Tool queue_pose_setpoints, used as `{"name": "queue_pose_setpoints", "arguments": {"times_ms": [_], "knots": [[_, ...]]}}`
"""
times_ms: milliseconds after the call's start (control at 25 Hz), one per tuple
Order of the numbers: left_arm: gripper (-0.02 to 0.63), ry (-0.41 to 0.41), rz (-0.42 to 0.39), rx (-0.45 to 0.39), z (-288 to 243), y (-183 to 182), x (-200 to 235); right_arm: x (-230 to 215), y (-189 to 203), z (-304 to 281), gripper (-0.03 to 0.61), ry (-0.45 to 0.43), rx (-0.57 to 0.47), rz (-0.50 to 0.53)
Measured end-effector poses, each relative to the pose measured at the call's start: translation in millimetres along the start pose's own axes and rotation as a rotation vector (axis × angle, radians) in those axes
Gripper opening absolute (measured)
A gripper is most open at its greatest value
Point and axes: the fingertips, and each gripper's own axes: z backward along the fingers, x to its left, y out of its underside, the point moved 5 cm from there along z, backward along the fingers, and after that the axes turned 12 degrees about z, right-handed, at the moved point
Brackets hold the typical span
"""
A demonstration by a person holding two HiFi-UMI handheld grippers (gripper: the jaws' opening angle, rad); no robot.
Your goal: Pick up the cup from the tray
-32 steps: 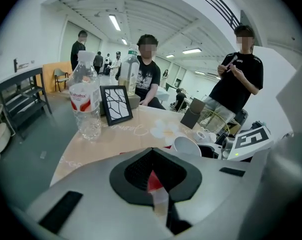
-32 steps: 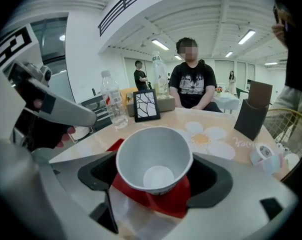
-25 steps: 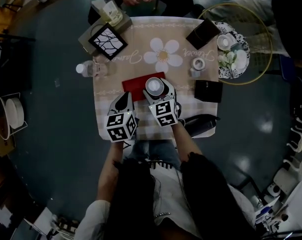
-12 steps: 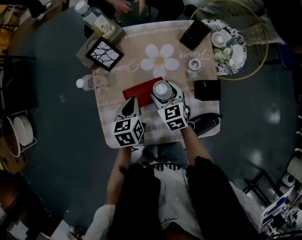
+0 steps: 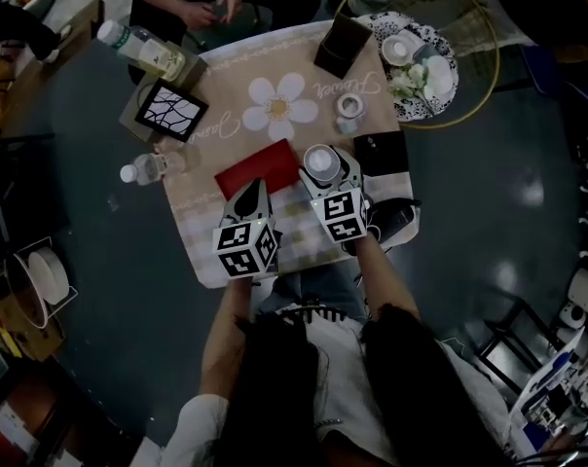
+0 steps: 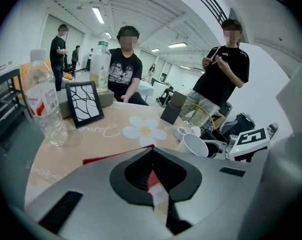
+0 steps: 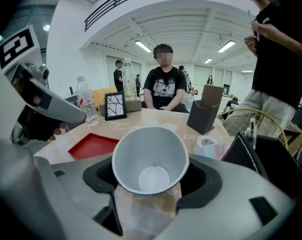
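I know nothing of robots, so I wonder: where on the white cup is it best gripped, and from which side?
Around its side wall, coming from the near side, one jaw on each flank. The cup is round with an open top; the right gripper holds it so.

Cup (image 7: 150, 159): outer wall below the rim hidden between the right gripper (image 7: 151, 183)'s jaws.
Tray (image 6: 111, 157): mostly behind the left gripper (image 6: 153, 164)'s body; a red strip shows at 10 o'clock.
Standing person (image 7: 283, 54): cut off at 1 o'clock.
Bottle (image 6: 43, 104): label print unreadable.
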Motion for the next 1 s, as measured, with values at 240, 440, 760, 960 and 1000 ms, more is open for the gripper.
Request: {"name": "queue_pose_setpoints", "arguments": {"times_ms": [240, 440, 760, 960, 1000], "knots": [[0.005, -0.003, -0.006, 0.018, -2, 5, -3, -4, 13, -4, 0.325, 0.021, 0.019, -0.008], [0.005, -0.025, -0.001, 0.020, 0, 5, 6, -2, 17, -7, 0.327, 0.028, 0.012, -0.015], [0.005, -0.039, 0.000, 0.030, 3, 10, 14, -4, 1, 0, 0.390, 0.052, -0.082, -0.041], [0.005, -0.031, -0.016, 0.028, 6, 13, 9, -8, -25, 19, 0.393, 0.077, -0.160, -0.005], [0.005, -0.029, -0.017, 0.026, 8, 13, 8, -9, -30, 24, 0.393, 0.086, -0.173, 0.000]]}}
